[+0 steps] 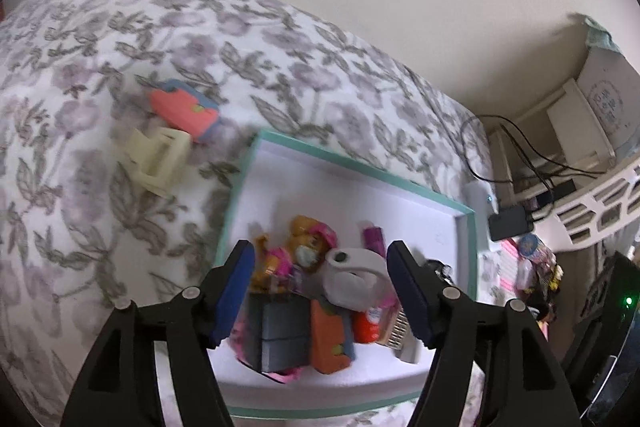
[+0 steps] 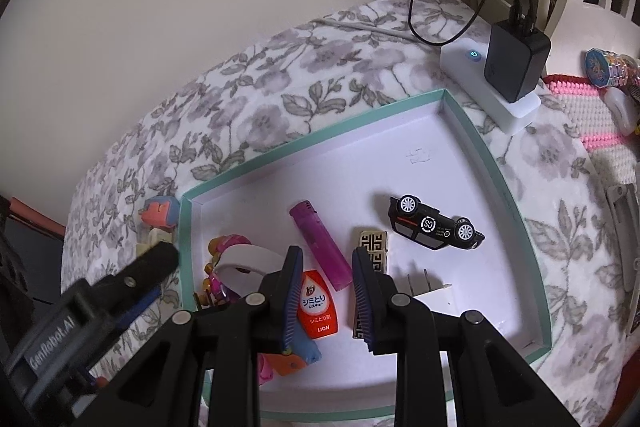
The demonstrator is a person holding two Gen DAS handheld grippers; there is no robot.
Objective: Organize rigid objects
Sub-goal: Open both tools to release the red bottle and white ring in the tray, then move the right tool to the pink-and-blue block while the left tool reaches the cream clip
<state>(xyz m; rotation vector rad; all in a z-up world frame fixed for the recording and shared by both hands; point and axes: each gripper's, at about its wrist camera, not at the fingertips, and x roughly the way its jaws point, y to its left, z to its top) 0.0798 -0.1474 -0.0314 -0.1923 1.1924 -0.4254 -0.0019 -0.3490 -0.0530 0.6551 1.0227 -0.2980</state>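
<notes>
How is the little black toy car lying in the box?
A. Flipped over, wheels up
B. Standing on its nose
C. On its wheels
A: the black toy car lies on the white floor of the box, underside and white wheels showing.

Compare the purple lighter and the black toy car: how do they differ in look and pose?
The lighter is see-through purple and slim; the car is opaque black with white wheels. The lighter lies flat with its length pointing toward the camera, while the car lies tipped on its side, wheels facing the camera, stretched across the view. Both rest apart inside the teal-rimmed tray.
</notes>
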